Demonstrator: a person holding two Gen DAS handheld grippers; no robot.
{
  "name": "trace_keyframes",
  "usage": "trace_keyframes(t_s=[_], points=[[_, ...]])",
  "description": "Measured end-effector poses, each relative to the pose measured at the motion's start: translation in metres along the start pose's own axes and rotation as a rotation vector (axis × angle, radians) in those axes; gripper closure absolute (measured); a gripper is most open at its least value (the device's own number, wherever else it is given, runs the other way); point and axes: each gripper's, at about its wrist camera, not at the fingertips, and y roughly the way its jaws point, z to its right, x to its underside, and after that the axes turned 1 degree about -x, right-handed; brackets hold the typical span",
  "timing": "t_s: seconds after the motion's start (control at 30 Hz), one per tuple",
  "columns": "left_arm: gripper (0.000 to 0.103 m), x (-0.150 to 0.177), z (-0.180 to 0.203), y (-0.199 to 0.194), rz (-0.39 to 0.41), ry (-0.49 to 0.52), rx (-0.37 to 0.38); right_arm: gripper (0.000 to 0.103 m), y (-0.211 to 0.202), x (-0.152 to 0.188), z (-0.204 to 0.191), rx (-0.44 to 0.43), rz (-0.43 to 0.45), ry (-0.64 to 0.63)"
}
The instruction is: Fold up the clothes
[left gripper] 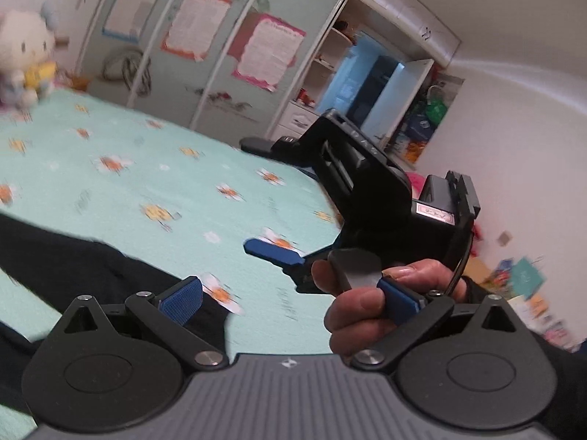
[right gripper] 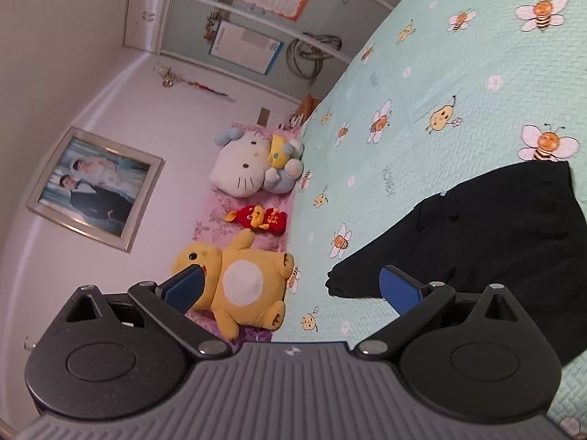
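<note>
A black garment [right gripper: 495, 227] lies spread on a mint bedspread printed with bees [right gripper: 440, 73]. In the right wrist view my right gripper [right gripper: 293, 289] is open, with its right fingertip [right gripper: 401, 289] over the garment's near edge and nothing between the pads. In the left wrist view my left gripper [left gripper: 290, 300] is also open and holds nothing, with the black garment [left gripper: 73, 256] under its left side. The right gripper [left gripper: 264, 198] shows there too, held by a hand [left gripper: 367, 304] just beyond my right pad.
Plush toys line the head of the bed: a white cat [right gripper: 242, 165], a red toy [right gripper: 260, 220] and a yellow duck [right gripper: 238, 278]. A framed photo [right gripper: 95, 187] hangs on the wall. Sliding wardrobe doors [left gripper: 205, 47] stand past the bed. Clutter [left gripper: 524, 286] lies on the floor.
</note>
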Motion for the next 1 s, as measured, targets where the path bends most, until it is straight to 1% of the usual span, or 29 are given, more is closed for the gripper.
trace_keyframes(t_s=[0.07,0.13,0.23,0.37,0.5,0.6,0.67,0.77,0.93,1.0], points=[[0.0,-0.004,0.002,0.006,0.01,0.015,-0.029,0.002,0.009,-0.005,0.003,-0.018,-0.025,0.008],[0.0,-0.008,0.0,0.012,0.006,-0.005,-0.048,0.002,0.019,-0.013,0.004,-0.029,-0.045,0.0],[0.0,-0.011,-0.002,0.016,0.013,-0.022,-0.084,0.002,0.034,-0.021,0.004,-0.068,-0.088,-0.002],[0.0,-0.014,0.008,0.015,0.019,0.016,-0.161,0.002,0.049,-0.026,0.003,-0.136,-0.141,-0.004],[0.0,-0.022,0.011,0.013,0.041,0.029,-0.197,0.002,0.056,-0.032,0.002,-0.172,-0.158,0.018],[0.0,-0.031,0.01,0.007,0.085,0.03,-0.201,0.002,0.058,-0.039,0.0,-0.188,-0.159,0.018],[0.0,-0.036,0.009,0.003,0.105,0.031,-0.205,0.002,0.057,-0.043,0.0,-0.187,-0.151,0.012],[0.0,-0.047,0.011,0.003,0.11,0.05,-0.231,0.002,0.054,-0.048,-0.001,-0.171,-0.128,-0.007],[0.0,-0.063,0.007,0.006,0.104,0.063,-0.222,0.002,0.046,-0.053,-0.002,-0.091,-0.078,-0.081],[0.0,-0.069,0.005,0.008,0.101,0.084,-0.212,0.002,0.043,-0.053,-0.002,-0.06,-0.056,-0.107]])
